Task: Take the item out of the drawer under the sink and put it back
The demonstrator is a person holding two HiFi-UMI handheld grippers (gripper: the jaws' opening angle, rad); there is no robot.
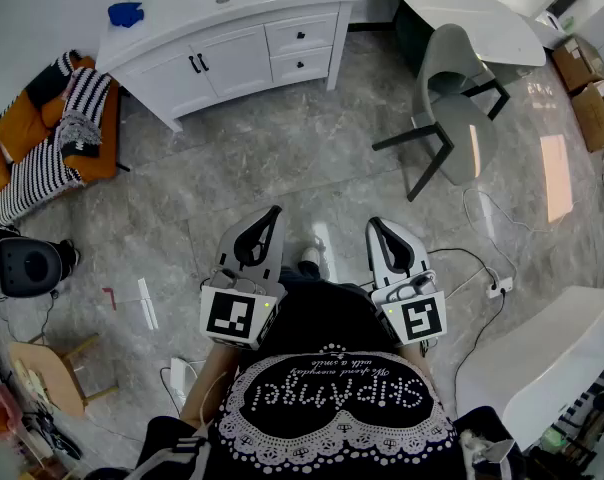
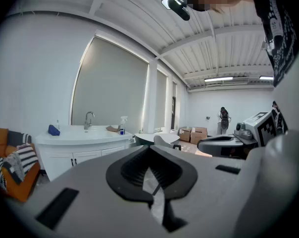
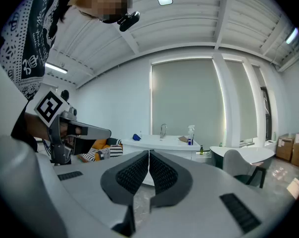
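The white sink cabinet (image 1: 232, 43) stands across the marble floor, far from both grippers. Its two drawers (image 1: 302, 50) and its doors are closed, so the item inside is hidden. A blue cloth (image 1: 125, 14) lies on its top. The left gripper (image 1: 272, 211) and right gripper (image 1: 374, 223) are held side by side in front of the person's body, pointing toward the cabinet. Both are shut with nothing between the jaws. In the left gripper view the left gripper (image 2: 150, 148) points past the cabinet (image 2: 85, 145). In the right gripper view the right gripper (image 3: 149, 153) points at the cabinet (image 3: 164, 145).
A grey chair (image 1: 452, 118) and a white table (image 1: 472, 13) stand at the right of the cabinet. An orange sofa with striped cushions (image 1: 52, 128) is at the left. Cables (image 1: 482, 268) trail on the floor near a white counter (image 1: 542, 358).
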